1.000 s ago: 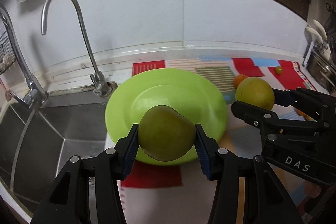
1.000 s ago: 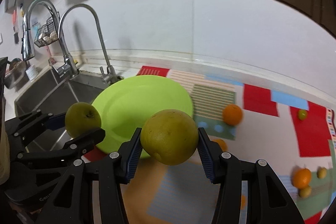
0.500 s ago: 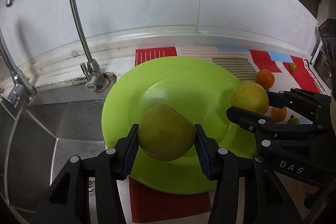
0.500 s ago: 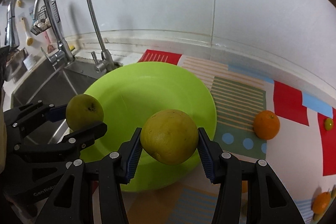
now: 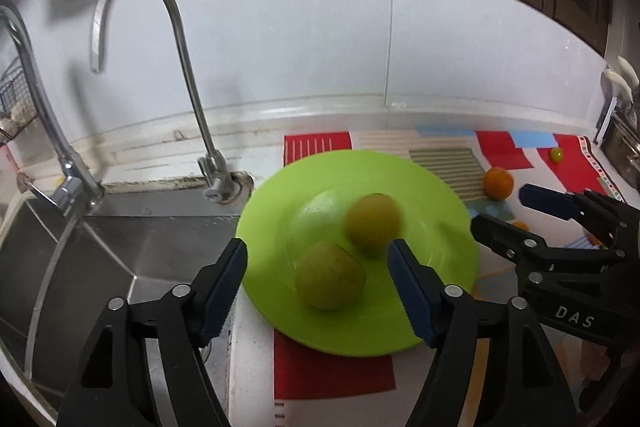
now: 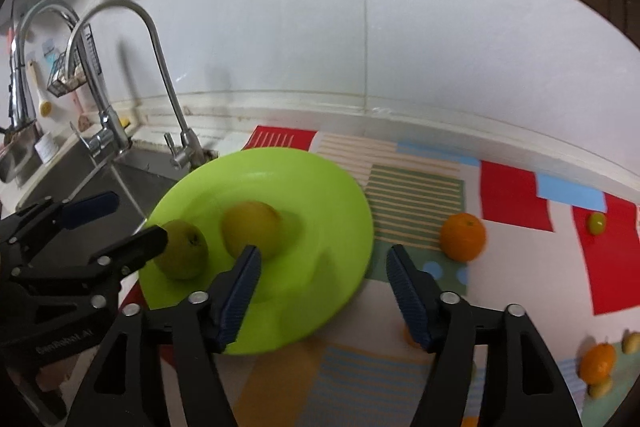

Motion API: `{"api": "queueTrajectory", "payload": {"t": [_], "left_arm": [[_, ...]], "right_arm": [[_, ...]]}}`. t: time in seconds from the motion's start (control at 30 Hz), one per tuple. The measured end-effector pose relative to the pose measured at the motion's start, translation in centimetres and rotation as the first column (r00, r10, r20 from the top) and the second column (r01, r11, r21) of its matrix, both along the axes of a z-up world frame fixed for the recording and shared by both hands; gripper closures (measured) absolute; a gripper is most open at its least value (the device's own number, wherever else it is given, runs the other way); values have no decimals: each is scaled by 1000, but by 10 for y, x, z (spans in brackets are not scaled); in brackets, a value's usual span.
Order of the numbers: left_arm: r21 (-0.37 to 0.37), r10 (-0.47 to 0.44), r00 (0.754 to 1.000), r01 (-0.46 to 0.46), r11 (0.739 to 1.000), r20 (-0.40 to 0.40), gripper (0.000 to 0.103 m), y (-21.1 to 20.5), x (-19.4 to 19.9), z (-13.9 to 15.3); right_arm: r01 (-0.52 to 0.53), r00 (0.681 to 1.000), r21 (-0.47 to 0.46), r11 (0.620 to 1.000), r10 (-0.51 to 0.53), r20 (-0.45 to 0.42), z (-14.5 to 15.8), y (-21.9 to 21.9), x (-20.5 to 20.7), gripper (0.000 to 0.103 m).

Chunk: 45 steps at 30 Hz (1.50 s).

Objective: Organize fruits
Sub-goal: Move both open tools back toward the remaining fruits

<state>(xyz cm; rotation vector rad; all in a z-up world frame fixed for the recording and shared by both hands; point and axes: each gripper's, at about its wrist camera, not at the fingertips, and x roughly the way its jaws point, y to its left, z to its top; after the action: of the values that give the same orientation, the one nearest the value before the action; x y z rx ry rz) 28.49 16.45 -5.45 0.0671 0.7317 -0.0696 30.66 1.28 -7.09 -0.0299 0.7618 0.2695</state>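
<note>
White wall panels back a kitchen tabletop [image 6: 400, 131] covered by a patchwork mat [image 6: 416, 187] of red, blue and striped squares, with a steel sink [image 5: 132, 251] let into its left end. Two curved taps [image 5: 180, 67] rise at the sink's back rim, at about 10 o'clock from the plate.

On the mat sits a lime-green plate [image 5: 420, 187] [image 6: 320, 187]; its left rim reaches the sink's edge, and its near rim lies just ahead of both grippers. Two yellow-green fruits rest on it. One pear-like fruit [image 5: 330, 275] [image 6: 182, 255] lies toward 7 o'clock of the plate, the rounder fruit [image 5: 373, 223] [image 6: 251, 229] near the centre, blurred; the two sit just beside each other, and I cannot tell if they touch.

Left gripper [image 5: 318, 287] [image 6: 114, 223] hangs over the plate's near-left edge with its jaws spread wide and released, the pear-like fruit between them but free of both blue pads. Right gripper [image 6: 322, 291] [image 5: 500, 207] is likewise released, jaws wide apart, over the plate's right rim and the mat.

Off the plate at 3 o'clock an orange [image 6: 463, 237] [image 5: 497, 183] sits on the mat, well apart from the rim, with bare mat between. A small green fruit [image 6: 596, 223] lies farther right, and more small oranges [image 6: 598, 361] cluster at 5 o'clock near the frame's edge.
</note>
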Motion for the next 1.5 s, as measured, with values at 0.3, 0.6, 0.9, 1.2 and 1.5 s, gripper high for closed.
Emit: {"api": "queueTrajectory", "payload": {"t": [0.3, 0.6, 0.9, 1.2, 1.5], "left_arm": [[-10, -30, 998, 30, 999, 57, 22, -13, -40, 24], [-19, -73, 990, 75, 997, 118, 8, -33, -78, 44], [-34, -93, 983, 100, 994, 158, 6, -66, -107, 57], [-46, -56, 980, 66, 997, 190, 6, -110, -127, 66], [-26, -64, 978, 70, 997, 198, 5, -152, -136, 59]], "right_arm": [[95, 992, -5, 995, -94, 86, 29, -20, -50, 23], [210, 965, -1, 978, -207, 159, 52, -48, -104, 14], [264, 944, -14, 965, -255, 209, 63, -77, -140, 14], [256, 934, -23, 966, -242, 262, 75, -123, -165, 14], [262, 934, -27, 965, -247, 258, 71, -169, -171, 14]]}}
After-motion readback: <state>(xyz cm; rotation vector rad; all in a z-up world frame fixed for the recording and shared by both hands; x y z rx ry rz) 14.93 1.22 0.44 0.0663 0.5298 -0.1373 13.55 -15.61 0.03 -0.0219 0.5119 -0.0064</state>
